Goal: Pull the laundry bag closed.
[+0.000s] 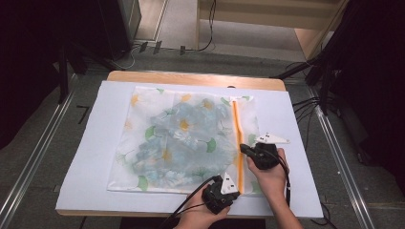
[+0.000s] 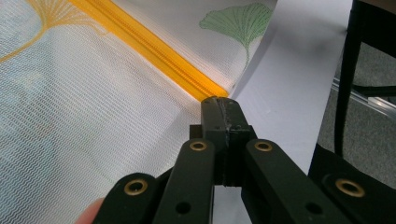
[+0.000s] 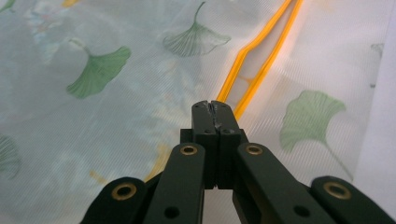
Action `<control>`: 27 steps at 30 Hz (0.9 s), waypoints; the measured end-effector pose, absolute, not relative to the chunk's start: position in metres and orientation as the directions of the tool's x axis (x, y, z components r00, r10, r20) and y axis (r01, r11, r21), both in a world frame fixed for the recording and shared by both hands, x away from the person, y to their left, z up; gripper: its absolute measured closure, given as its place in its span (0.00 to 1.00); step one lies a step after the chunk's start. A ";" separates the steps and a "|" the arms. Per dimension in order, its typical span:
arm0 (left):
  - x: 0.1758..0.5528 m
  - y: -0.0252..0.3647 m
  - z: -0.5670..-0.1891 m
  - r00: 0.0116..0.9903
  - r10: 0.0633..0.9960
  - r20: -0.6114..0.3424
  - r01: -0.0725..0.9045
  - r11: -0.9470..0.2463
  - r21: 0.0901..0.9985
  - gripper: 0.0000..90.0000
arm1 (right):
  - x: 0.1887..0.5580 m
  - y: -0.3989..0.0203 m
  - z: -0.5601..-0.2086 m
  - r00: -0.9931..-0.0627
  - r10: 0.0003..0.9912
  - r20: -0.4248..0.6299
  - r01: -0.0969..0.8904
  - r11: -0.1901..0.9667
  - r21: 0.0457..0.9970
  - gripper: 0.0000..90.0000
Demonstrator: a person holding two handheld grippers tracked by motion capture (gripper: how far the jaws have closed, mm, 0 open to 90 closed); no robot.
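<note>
High view: mesh laundry bag (image 1: 184, 140) with a ginkgo-leaf print lies flat mid-table, orange zipper (image 1: 237, 143) along its right side. Left gripper (image 2: 219, 105), jaws together, clamps the zipper's near end, probably anchoring it. Right gripper (image 3: 215, 108), jaws together, sits at the zipper's open split, likely on the slider; pull hidden.

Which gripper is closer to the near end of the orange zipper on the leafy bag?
Left. The left gripper sits shut right at the near end of the orange zipper. The right gripper, also shut, is farther up, where the zipper gapes open.
</note>
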State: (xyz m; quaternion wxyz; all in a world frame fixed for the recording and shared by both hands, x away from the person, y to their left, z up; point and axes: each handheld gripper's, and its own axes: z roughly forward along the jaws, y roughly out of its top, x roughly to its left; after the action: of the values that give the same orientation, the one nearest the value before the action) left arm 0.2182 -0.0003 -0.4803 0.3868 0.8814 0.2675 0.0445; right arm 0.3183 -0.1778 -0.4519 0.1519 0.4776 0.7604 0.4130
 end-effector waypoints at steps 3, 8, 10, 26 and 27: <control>0.218 0.000 -0.480 0.853 0.505 -0.131 0.438 -0.557 0.705 1.00 | 0.330 -0.178 -0.454 -0.488 0.857 0.166 0.607 0.196 0.770 1.00; 0.219 0.000 -0.480 0.853 0.505 -0.133 0.440 -0.558 0.703 1.00 | 0.348 -0.179 -0.455 -0.475 0.865 0.159 0.605 0.190 0.773 1.00; 0.220 0.001 -0.480 0.853 0.504 -0.137 0.445 -0.564 0.695 1.00 | 0.356 -0.180 -0.456 -0.473 0.866 0.159 0.608 0.191 0.770 1.00; 0.217 0.000 -0.480 0.853 0.506 -0.124 0.436 -0.561 0.704 1.00 | 0.401 -0.172 -0.449 -0.458 0.876 0.150 0.605 0.183 0.775 1.00; 0.217 0.000 -0.480 0.853 0.507 -0.126 0.436 -0.559 0.705 1.00 | 0.405 -0.172 -0.449 -0.455 0.878 0.150 0.605 0.181 0.775 1.00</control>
State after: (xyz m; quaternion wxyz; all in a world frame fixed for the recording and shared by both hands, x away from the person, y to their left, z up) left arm 0.2175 -0.0002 -0.4804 0.3860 0.8817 0.2674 0.0456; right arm 0.4050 -0.1716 -0.4493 0.1676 0.4944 0.7500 0.4061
